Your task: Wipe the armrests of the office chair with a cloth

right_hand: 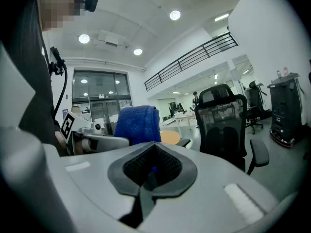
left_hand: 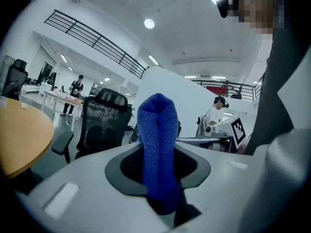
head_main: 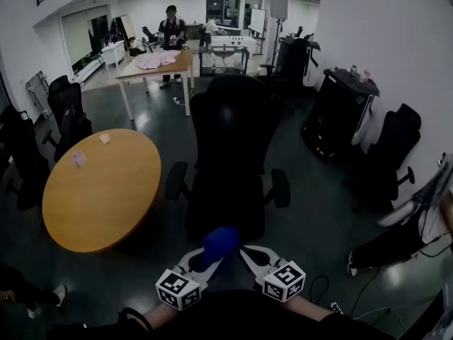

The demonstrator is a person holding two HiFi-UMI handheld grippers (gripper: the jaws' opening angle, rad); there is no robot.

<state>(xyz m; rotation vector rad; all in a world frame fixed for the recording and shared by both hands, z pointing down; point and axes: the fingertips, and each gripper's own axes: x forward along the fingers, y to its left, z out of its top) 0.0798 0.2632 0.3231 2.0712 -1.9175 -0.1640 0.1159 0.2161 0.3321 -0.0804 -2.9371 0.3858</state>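
Before office chair (head_main: 230, 154): left gripper (left_hand: 158, 188) clamped on blue cloth (left_hand: 156, 130); right gripper (right_hand: 148, 178) closed, empty. Armrests (head_main: 175, 180) well apart from cloth; wiping judged not yet begun.

Cloth (left_hand: 158, 149): blue, coarse knitted weave, matt. Office chair (head_main: 230, 140): black mesh back, matt. Round counter (head_main: 99, 190): smooth wood-look top. Floor (head_main: 297, 190): dark, glossy, reflecting lamps.
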